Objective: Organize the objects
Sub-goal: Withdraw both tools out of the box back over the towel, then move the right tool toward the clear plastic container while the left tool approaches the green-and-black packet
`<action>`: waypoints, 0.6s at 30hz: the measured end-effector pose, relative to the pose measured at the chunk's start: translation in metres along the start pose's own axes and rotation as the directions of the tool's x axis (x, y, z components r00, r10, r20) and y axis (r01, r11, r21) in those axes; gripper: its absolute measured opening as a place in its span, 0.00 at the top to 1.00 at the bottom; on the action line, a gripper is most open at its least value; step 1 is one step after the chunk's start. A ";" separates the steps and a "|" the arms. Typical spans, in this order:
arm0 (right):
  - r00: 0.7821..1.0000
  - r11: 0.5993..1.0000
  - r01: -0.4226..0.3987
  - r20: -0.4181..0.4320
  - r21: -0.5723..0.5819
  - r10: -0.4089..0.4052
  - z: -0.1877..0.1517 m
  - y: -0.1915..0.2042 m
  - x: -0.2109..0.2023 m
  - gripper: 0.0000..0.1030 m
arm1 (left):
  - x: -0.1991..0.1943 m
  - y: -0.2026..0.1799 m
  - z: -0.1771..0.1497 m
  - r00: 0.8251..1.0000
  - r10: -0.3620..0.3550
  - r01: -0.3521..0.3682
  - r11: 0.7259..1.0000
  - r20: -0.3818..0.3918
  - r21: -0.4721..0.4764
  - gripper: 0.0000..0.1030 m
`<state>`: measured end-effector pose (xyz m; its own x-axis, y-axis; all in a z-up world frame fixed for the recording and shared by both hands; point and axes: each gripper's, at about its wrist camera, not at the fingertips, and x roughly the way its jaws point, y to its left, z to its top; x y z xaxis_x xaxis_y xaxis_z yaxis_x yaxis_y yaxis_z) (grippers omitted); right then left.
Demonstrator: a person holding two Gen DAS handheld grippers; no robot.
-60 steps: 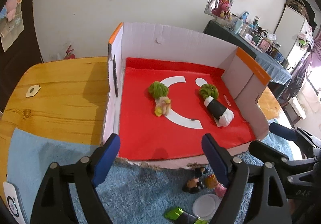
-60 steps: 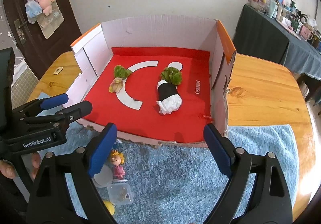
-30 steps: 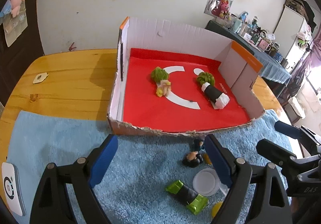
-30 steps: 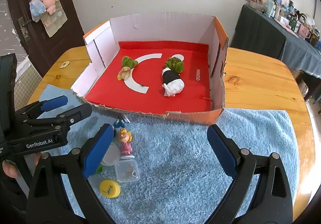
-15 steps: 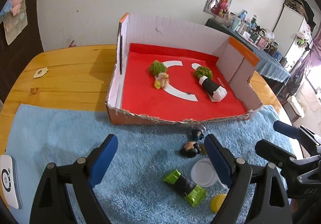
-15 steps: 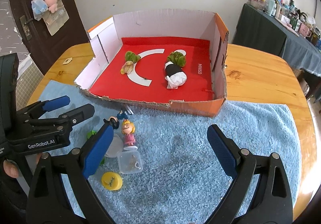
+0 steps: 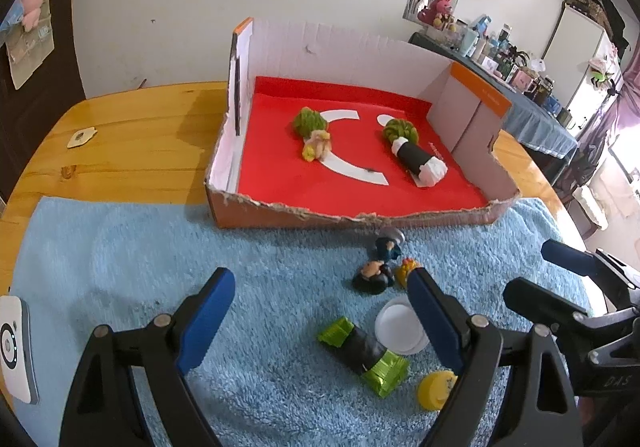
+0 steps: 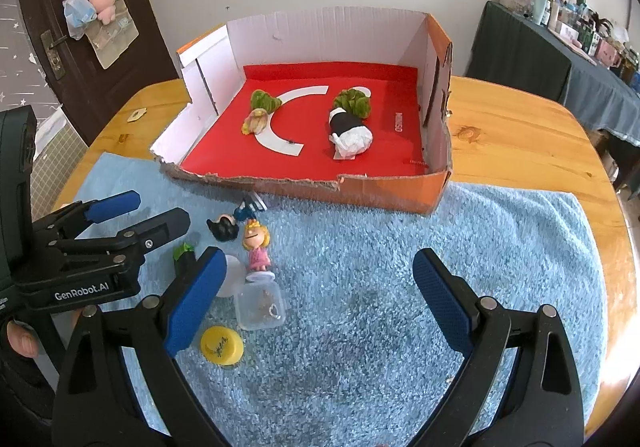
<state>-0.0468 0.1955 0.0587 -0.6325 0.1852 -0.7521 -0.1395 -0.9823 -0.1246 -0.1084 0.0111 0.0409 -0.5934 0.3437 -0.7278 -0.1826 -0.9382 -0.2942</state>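
An open cardboard box (image 7: pixel 280 217) (image 8: pixel 392 191) with a red floor holds a black-banded plush roll (image 7: pixel 416 159) (image 8: pixel 350 125) and a smaller green-topped plush (image 7: pixel 314 133) (image 8: pixel 260 111). In front of it, on the blue towel (image 8: pixel 400 267), lie a black-haired figurine (image 7: pixel 374 279) (image 8: pixel 224 227), a blonde figurine in pink (image 8: pixel 256 243), a green-and-black roll toy (image 7: pixel 364 347), a white lid (image 7: pixel 398 327), a clear little container (image 8: pixel 260 307) and a yellow cap (image 8: pixel 221 345). My left gripper (image 7: pixel 316 307) hovers open above the towel beside these toys. My right gripper (image 8: pixel 320 279) is open too, with nothing held.
The towel lies on a round wooden table (image 7: pixel 140 135). A white device (image 7: pixel 14 343) rests at the towel's left edge and a small tag (image 7: pixel 80 137) sits on the wood. Bare towel stretches to the right of the toys. A hand grips the left tool's handle.
Both grippers have drawn back from the box, so the box looks smaller and the small toys on the towel have come into full view. Jaws stay equally wide.
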 end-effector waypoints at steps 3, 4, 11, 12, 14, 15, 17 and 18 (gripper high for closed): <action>1.000 1.000 0.000 -0.004 -0.001 0.000 -0.004 0.000 0.000 0.07 | 0.001 0.000 -0.003 1.000 -0.001 0.001 1.000 -0.004 0.001 0.13; 1.000 1.000 0.001 -0.005 -0.002 -0.001 -0.004 0.001 0.000 0.07 | 0.001 -0.001 -0.004 1.000 -0.001 0.001 1.000 -0.004 0.002 0.13; 1.000 1.000 0.000 -0.011 0.000 0.000 -0.012 0.001 0.001 0.07 | 0.001 -0.004 -0.013 1.000 -0.003 0.004 1.000 -0.011 0.012 0.13; 1.000 1.000 0.000 -0.014 0.001 0.000 -0.013 0.001 0.002 0.07 | 0.000 -0.004 -0.014 1.000 -0.005 0.006 1.000 -0.012 0.013 0.13; 1.000 1.000 0.003 -0.019 -0.001 -0.003 -0.015 0.001 0.003 0.07 | 0.001 -0.006 -0.017 1.000 -0.009 0.009 1.000 -0.015 0.016 0.13; 1.000 1.000 0.004 -0.021 -0.001 -0.004 -0.017 0.001 0.004 0.07 | 0.001 -0.006 -0.018 1.000 -0.010 0.010 1.000 -0.017 0.018 0.13; 1.000 1.000 0.003 -0.024 0.003 -0.002 -0.019 0.000 0.005 0.07 | 0.002 -0.008 -0.021 1.000 -0.011 0.012 1.000 -0.021 0.023 0.13; 1.000 1.000 0.003 -0.026 0.005 -0.003 -0.021 -0.001 0.005 0.07 | 0.002 -0.009 -0.023 1.000 -0.012 0.012 1.000 -0.022 0.025 0.13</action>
<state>-0.0343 0.1965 0.0414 -0.6121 0.1875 -0.7682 -0.1451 -0.9816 -0.1239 -0.0903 0.0214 0.0279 -0.5736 0.3554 -0.7380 -0.2094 -0.9347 -0.2874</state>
